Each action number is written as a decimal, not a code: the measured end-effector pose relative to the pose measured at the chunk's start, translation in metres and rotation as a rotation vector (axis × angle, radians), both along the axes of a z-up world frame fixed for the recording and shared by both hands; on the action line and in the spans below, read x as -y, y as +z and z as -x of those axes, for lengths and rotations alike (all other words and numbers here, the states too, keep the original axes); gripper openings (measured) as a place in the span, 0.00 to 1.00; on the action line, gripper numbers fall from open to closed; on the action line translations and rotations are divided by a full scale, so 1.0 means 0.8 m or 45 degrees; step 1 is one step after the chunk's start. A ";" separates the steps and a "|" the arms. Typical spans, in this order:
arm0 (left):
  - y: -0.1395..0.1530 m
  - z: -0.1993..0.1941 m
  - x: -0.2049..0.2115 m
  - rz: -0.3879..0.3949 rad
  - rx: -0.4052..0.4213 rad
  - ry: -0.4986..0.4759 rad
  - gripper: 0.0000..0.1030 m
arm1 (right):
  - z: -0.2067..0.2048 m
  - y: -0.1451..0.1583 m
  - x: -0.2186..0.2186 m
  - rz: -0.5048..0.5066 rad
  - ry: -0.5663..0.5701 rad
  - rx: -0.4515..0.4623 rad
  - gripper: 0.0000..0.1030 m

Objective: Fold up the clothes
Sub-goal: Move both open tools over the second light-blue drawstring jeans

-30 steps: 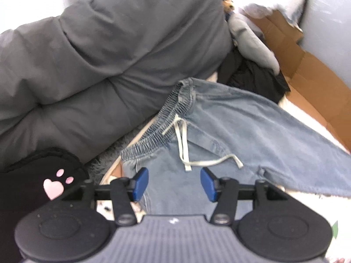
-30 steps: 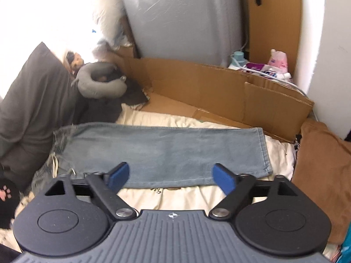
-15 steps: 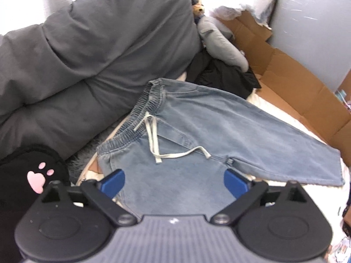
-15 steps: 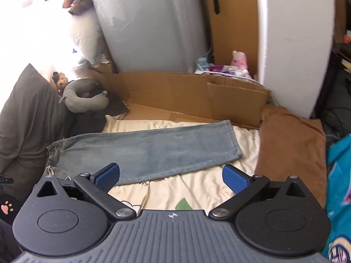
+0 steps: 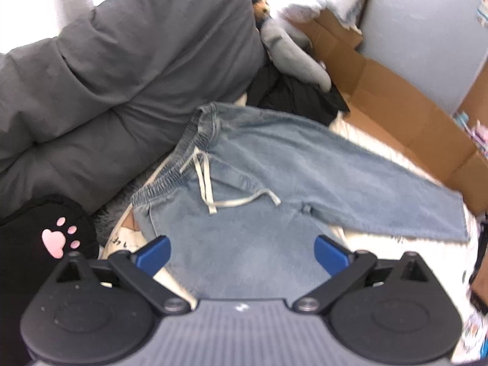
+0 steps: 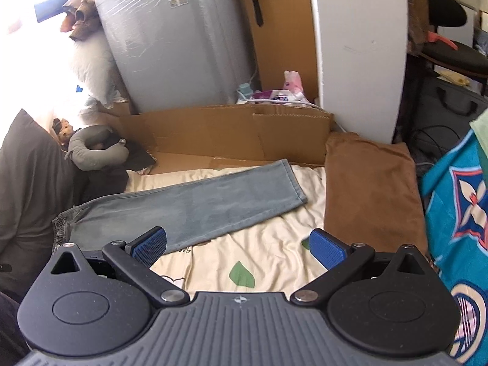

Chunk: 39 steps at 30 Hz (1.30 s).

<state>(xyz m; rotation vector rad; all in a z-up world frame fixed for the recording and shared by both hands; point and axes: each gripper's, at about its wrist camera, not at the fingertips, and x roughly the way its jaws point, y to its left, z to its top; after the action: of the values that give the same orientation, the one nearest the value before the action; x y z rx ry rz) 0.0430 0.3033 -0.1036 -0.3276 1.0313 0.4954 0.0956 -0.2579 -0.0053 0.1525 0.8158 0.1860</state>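
1. Left wrist view: a cream bedsheet [image 5: 381, 152] covers the surface, and one pair of jeans [image 5: 274, 164] lies flat on it, waistband toward 10 o'clock and one leg running out to 3 o'clock
2. One pale drawstring [image 5: 207, 189] trails from the waistband across the denim
3. A big grey duvet [image 5: 122, 61] fills 9 to 12 o'clock, touching the waistband edge; one black cushion [image 5: 45, 238] with a pink paw print sits at 8 o'clock
4. One grey neck pillow [image 5: 292, 58] and a dark garment [image 5: 292, 97] lie at 1 o'clock, with flattened cardboard [image 5: 396, 100] beyond them toward 2 o'clock
5. The left gripper [image 5: 241, 251] hovers over the lower part of the jeans, jaws spread wide, nothing between them
6. Right wrist view: the same sheet [image 6: 259, 253], printed with green leaves, carries the jeans [image 6: 195, 204] from 9 o'clock up to the hem near the middle
7. One brown cloth [image 6: 369, 189] lies flat at 2 o'clock, just beside the hem; a teal patterned fabric [image 6: 457, 219] hangs at 3 o'clock
8. Cardboard [image 6: 231, 134] stands along the far edge, with one plastic-wrapped mattress [image 6: 180, 39] leaning at 11 o'clock and a white wall panel [image 6: 360, 48] at 1 o'clock
9. The neck pillow [image 6: 94, 149] sits at 10 o'clock against the duvet [image 6: 27, 177]
10. The right gripper [image 6: 239, 247] is above bare sheet, jaws spread apart, holding nothing
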 end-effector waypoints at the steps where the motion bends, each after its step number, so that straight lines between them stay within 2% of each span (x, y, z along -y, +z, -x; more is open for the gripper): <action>1: 0.001 0.000 0.002 0.007 -0.011 -0.013 0.99 | 0.005 0.000 0.000 -0.006 -0.008 -0.007 1.00; 8: 0.003 0.008 0.013 0.004 -0.038 -0.065 0.99 | 0.036 -0.014 -0.007 -0.033 -0.026 -0.063 1.00; 12: -0.005 0.016 0.015 0.010 -0.054 -0.071 0.99 | 0.048 -0.034 -0.017 -0.044 -0.028 -0.088 1.00; 17: -0.029 0.023 0.011 0.037 -0.093 -0.042 0.99 | 0.058 -0.067 -0.031 -0.074 -0.056 -0.131 1.00; 25: -0.069 0.037 0.010 0.100 -0.095 0.016 0.98 | 0.073 -0.120 -0.054 -0.116 -0.088 -0.197 1.00; 30: -0.082 0.045 0.013 0.063 -0.119 0.029 0.98 | 0.087 -0.144 -0.067 -0.166 -0.035 -0.177 1.00; 32: -0.086 0.050 0.010 0.082 -0.111 0.050 0.98 | 0.090 -0.152 -0.073 -0.176 -0.008 -0.166 1.00; 39: -0.111 0.056 0.002 0.115 -0.196 0.120 0.98 | 0.086 -0.174 -0.096 -0.194 0.038 -0.149 0.99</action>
<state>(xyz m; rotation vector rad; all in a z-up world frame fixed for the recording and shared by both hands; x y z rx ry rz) -0.0020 0.3019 -0.1920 -0.4250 1.1943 0.5664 0.0266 -0.1807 -0.1443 0.2971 0.9206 0.2693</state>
